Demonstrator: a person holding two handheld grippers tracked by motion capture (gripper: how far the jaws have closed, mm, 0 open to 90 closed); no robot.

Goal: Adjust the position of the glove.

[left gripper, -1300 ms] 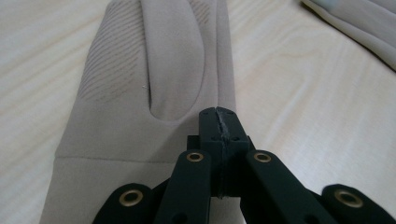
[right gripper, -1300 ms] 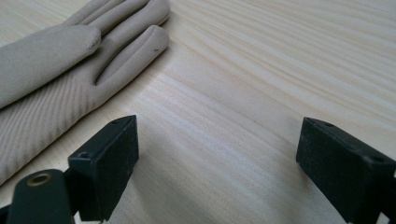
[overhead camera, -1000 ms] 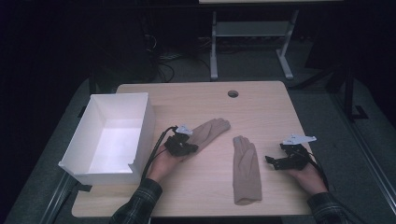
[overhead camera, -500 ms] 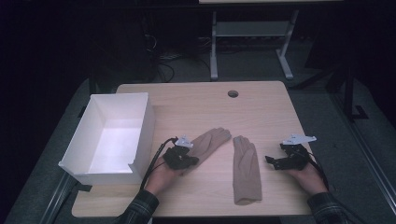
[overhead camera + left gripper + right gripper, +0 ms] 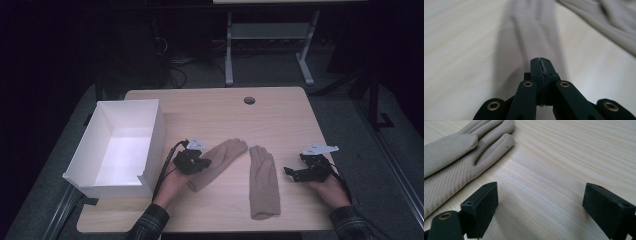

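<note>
Two beige gloves lie on the wooden table (image 5: 225,110). The left glove (image 5: 225,150) lies at a slant, and my left gripper (image 5: 201,163) is at its lower edge. In the left gripper view the jaws (image 5: 540,61) are pressed together with this glove's fabric (image 5: 534,30) running out from their tips, so the gripper is shut on it. The right glove (image 5: 262,180) lies straight, fingers pointing away. My right gripper (image 5: 292,173) rests to its right, open. Its jaws (image 5: 540,202) stand wide over bare wood, with the glove's fingers (image 5: 454,165) off to the left, untouched.
A white open box (image 5: 155,135) stands at the table's left edge, close to my left hand. A round cable hole (image 5: 249,100) sits near the far edge. The second glove (image 5: 604,20) shows beyond the left jaws. Dark floor and a metal stand lie behind.
My left gripper has drawn the left glove a little toward the near edge of the table. The right gripper and the right glove have kept still.
</note>
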